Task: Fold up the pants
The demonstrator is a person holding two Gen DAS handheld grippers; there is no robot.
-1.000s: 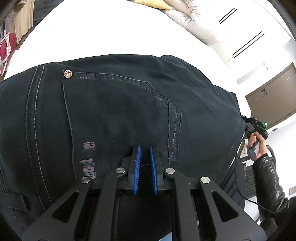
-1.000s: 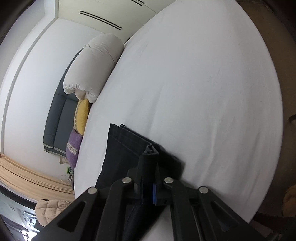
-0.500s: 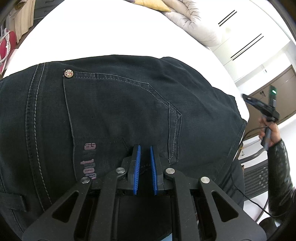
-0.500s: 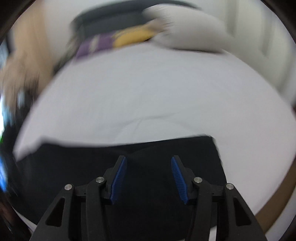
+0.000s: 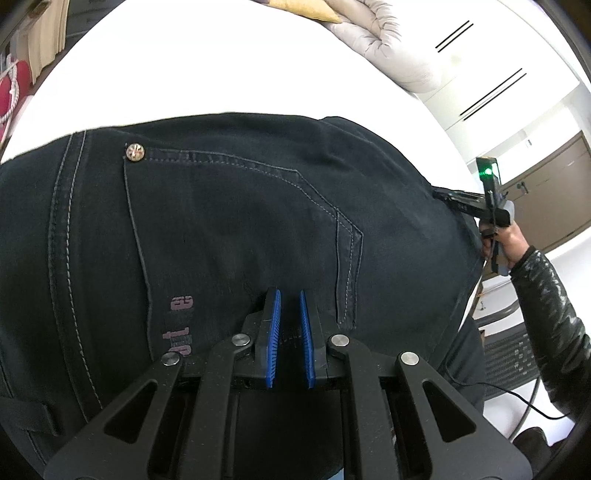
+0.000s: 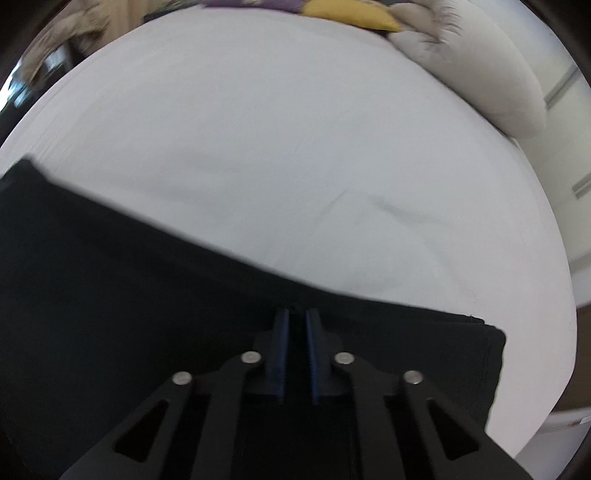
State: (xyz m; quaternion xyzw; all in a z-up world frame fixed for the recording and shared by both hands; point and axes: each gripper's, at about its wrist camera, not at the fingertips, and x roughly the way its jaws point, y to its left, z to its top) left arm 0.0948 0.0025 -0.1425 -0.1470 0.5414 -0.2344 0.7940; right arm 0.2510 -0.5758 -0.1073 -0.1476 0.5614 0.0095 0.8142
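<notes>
Dark denim pants [image 5: 221, 221] lie on a white bed [image 5: 184, 74], back pocket and a metal rivet [image 5: 134, 152] facing up. My left gripper [image 5: 290, 293] sits low on the seat beside the pocket seam, its blue pads shut with dark cloth pinched between them. In the right wrist view the pants leg [image 6: 147, 295] runs across the lower picture. My right gripper [image 6: 295, 314] is at the leg's far edge, its jaws closing to a narrow gap with dark cloth in it. A hand [image 5: 508, 240] carries that gripper at the pants' right end.
A pale rolled duvet [image 6: 480, 66] and a yellow cushion [image 6: 351, 14] lie at the head of the bed. White sheet [image 6: 295, 147] stretches beyond the pants. A dark shiny sleeve [image 5: 546, 302] and a cable hang off the bed's right side, with brown cabinets [image 5: 546, 199] behind.
The right gripper let go of the pants' hem, opened, rolled round and swung inward along the leg, then closed again at the leg's far edge. The left gripper has kept still.
</notes>
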